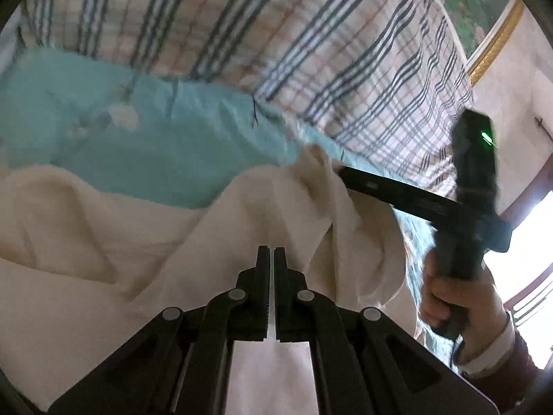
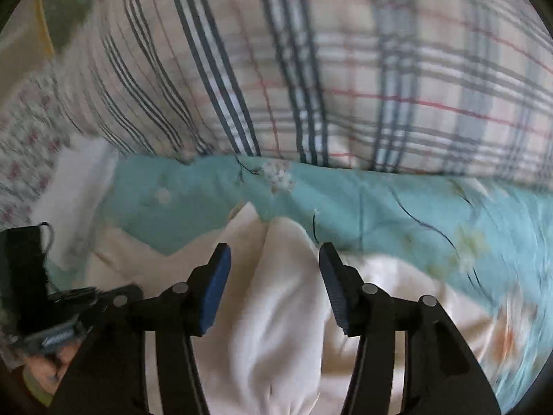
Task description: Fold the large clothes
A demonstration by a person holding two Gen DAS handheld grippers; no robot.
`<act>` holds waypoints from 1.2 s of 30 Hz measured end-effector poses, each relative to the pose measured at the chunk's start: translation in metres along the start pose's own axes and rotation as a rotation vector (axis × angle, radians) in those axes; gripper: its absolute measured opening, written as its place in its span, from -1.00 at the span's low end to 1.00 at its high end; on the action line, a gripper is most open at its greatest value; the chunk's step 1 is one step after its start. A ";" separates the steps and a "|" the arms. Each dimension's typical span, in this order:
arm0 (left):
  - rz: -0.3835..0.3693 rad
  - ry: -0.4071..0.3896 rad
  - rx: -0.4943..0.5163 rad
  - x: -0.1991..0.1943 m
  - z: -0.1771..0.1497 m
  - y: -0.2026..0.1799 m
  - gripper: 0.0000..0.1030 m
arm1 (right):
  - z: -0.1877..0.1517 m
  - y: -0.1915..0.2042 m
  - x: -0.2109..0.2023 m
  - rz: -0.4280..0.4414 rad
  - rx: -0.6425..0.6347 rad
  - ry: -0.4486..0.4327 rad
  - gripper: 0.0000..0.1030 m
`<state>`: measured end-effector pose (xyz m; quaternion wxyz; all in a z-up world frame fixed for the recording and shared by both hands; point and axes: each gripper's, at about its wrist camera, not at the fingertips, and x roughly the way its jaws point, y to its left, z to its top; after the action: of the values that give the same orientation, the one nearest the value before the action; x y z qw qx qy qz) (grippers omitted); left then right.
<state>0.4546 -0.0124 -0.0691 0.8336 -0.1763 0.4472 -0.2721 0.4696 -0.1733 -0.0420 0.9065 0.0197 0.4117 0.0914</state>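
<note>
The cream garment (image 1: 103, 228) lay rumpled on a bed, spread over a turquoise floral sheet (image 1: 145, 131) and reaching toward a large plaid pillow (image 1: 242, 24) at the far side. The left gripper (image 1: 271, 259) hung low over the cloth with its fingers pressed fully together; a pale strip showed in the slit between them, probably a pinch of the cream fabric, though the view was too close and smeared to be sure. Holding an edge that way would suit a fold, since it keeps one side of the garment under control while the other side is worked.

In the right wrist view the right gripper (image 2: 274, 256) stood with its fingers about half open, their blue pads (image 2: 216, 287) straddling a raised ridge of the garment (image 2: 276, 311) without pressing on it. That placement looked like a grip either just let go or about to be taken on the fold's crest. The left view showed the same tool from the side, gripped by a hand (image 1: 459, 301) in a dark red sleeve (image 1: 511, 359).

The bed was soft and uneven, so the cloth would bunch rather than slide. Beyond the pillow a gold-framed picture (image 1: 490, 10) hung on a pale wall, and bright daylight came from a window (image 1: 532, 266) to the right.
</note>
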 end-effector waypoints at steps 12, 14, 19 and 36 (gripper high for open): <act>-0.069 0.057 -0.134 0.015 -0.031 0.028 -0.90 | -0.045 0.041 -0.119 0.466 -0.252 -0.240 -0.88; -0.073 0.040 -0.166 -0.002 -0.043 0.036 -0.73 | -0.074 0.053 -0.134 0.514 -0.334 -0.209 -0.86; -0.139 0.032 -0.286 -0.035 -0.079 0.051 -0.13 | -0.133 0.054 -0.117 0.490 -0.378 -0.030 -0.76; -0.098 0.175 -0.184 -0.018 -0.032 -0.037 -0.49 | -0.187 -0.005 -0.123 0.428 0.093 -0.057 0.17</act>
<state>0.4086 -0.0321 -0.0546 0.7575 -0.2491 0.5322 -0.2846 0.2509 -0.2080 -0.0748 0.8758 0.1510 0.3762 0.2621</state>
